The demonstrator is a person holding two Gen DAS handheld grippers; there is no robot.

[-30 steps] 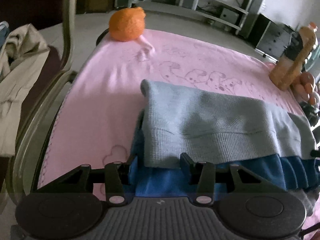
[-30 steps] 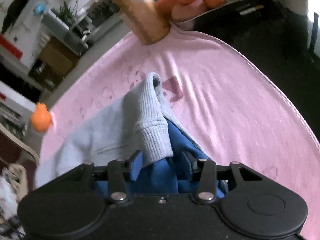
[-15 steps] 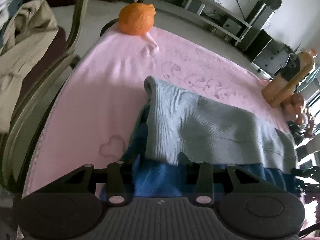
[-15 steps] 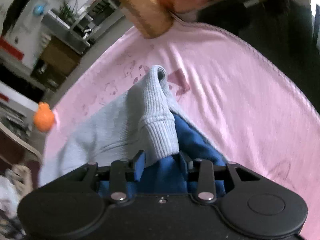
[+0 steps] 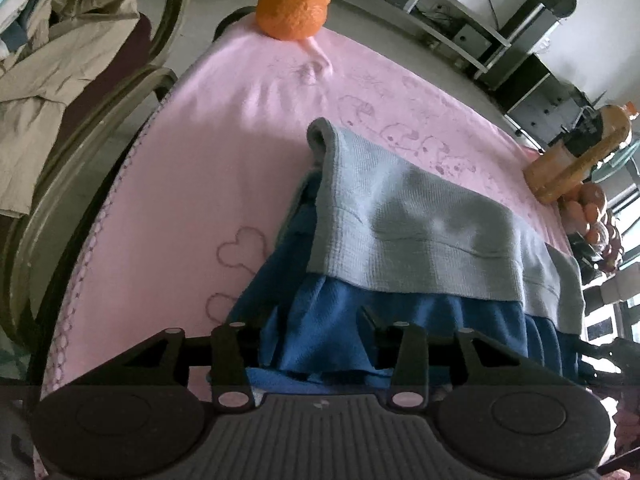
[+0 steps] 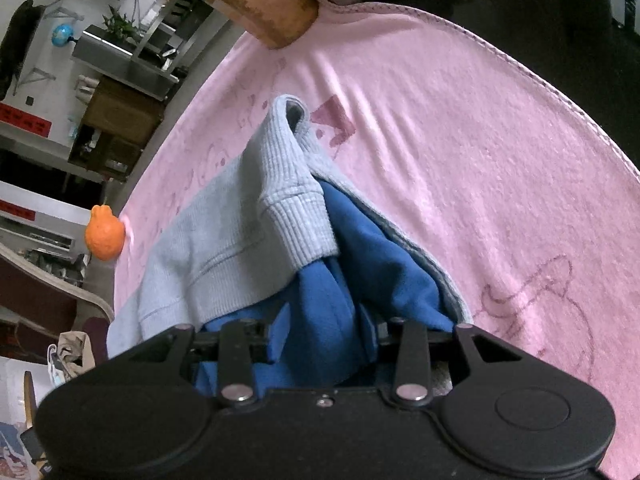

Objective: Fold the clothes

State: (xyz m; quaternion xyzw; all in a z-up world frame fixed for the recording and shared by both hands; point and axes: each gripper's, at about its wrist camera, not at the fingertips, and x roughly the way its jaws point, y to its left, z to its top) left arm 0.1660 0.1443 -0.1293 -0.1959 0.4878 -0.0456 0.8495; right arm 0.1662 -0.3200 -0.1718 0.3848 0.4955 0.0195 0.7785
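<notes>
Sweater (image 5: 420, 232), grey outside and blue inside, lies partly folded on the pink cloth (image 5: 208, 152) covering the table. Left claw (image 5: 316, 340) is clamped on the sweater's blue edge; right claw (image 6: 320, 332) is clamped on a blue fold. Orange fruit (image 5: 294, 10) sits at the cloth's corner beyond the sweater.

Table: covered by a pink cloth (image 5: 208, 168) printed with faint hearts and cartoon figures, stitched along the edge.
Centre: grey and blue garment (image 5: 420, 216), folded over, lying on the pink cloth.
Far corner: orange fruit (image 5: 294, 8) resting on the cloth.
Opposite side: bottle of orange drink (image 5: 576, 156), at the cloth's edge.
</notes>
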